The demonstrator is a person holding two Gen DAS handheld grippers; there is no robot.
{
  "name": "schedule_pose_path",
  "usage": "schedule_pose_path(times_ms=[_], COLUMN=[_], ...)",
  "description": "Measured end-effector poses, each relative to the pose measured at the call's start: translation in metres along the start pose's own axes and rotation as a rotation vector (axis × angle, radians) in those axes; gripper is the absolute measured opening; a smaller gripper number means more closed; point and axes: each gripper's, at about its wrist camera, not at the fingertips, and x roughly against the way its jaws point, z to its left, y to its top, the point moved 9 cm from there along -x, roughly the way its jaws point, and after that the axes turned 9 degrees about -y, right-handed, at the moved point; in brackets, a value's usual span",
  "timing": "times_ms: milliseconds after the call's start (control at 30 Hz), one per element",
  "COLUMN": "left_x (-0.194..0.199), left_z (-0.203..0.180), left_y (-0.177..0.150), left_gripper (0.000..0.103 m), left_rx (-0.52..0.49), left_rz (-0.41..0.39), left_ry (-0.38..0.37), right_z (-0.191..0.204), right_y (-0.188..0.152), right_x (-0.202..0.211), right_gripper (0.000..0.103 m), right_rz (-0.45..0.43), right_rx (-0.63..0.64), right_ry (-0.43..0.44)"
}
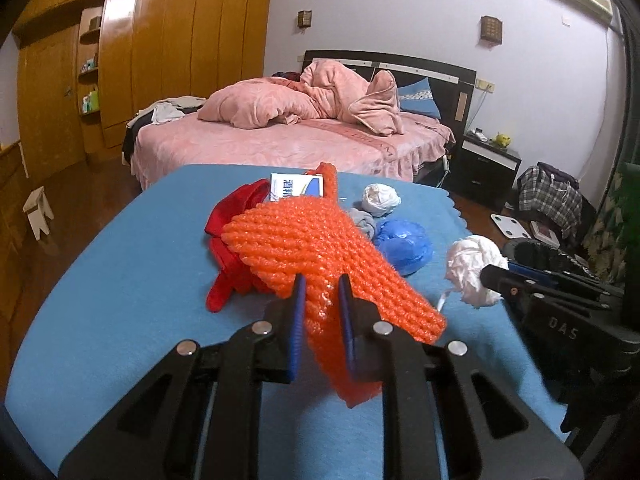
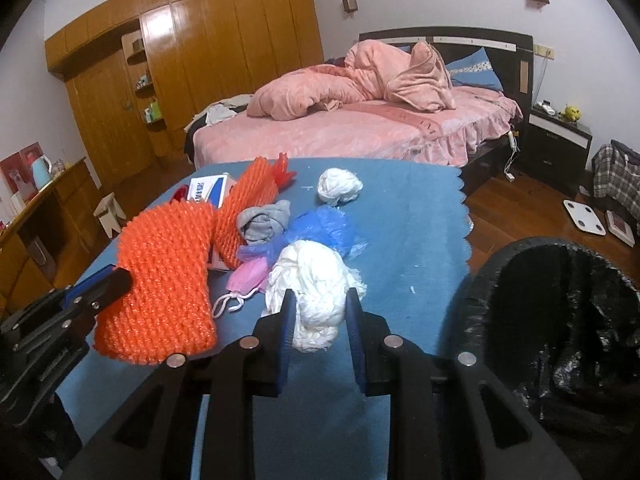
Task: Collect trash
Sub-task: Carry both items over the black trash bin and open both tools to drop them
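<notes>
left tongs (image 1: 323, 288) clamp orange foam net (image 1: 304, 248) | lifted above blue cloth (image 1: 120, 280)

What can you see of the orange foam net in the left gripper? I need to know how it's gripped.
The orange foam net is a soft, bumpy mesh sleeve, flattened and creased. The left gripper pinches it near one end between its blue pads, holding it above the blue cloth. Its free part fans forward and sideways; a short end droops behind the pads.

Right of the trash pile (image 2: 276, 220), bare blue cloth (image 2: 420, 240) leaves passage toward the black-lined bin (image 2: 560, 320).
</notes>
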Motion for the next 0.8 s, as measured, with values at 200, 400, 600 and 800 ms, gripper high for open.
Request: schedule_pose_path(times_ms=[200, 400, 600, 800], left_x=[0.012, 0.021, 0.014, -0.003], left_z=[-0.021, -0.052, -0.095, -0.134], left_y=[0.014, 0.033, 0.040, 0.032], left_gripper=[0.015, 0.015, 0.015, 0.015], left_rx=[-0.027, -0.064, -0.103, -0.136], left_rz=[-0.038, -0.076, -0.074, -0.047], left_ry=[-0.042, -0.102, -0.179, -0.255], right_z=[-0.013, -0.037, -0.081, -0.135], right_y=[0.009, 0.023, 0.022, 0.013], right_x=[0.018, 0.044, 0.063, 0.074], right_gripper=[0.025, 0.025, 0.025, 0.025], right_rz=[-0.029, -0.083, -0.099, -0.099], right_rx=[-0.027, -0.072, -0.126, -0.185], right_ry=[0.002, -0.002, -0.075, -0.175])
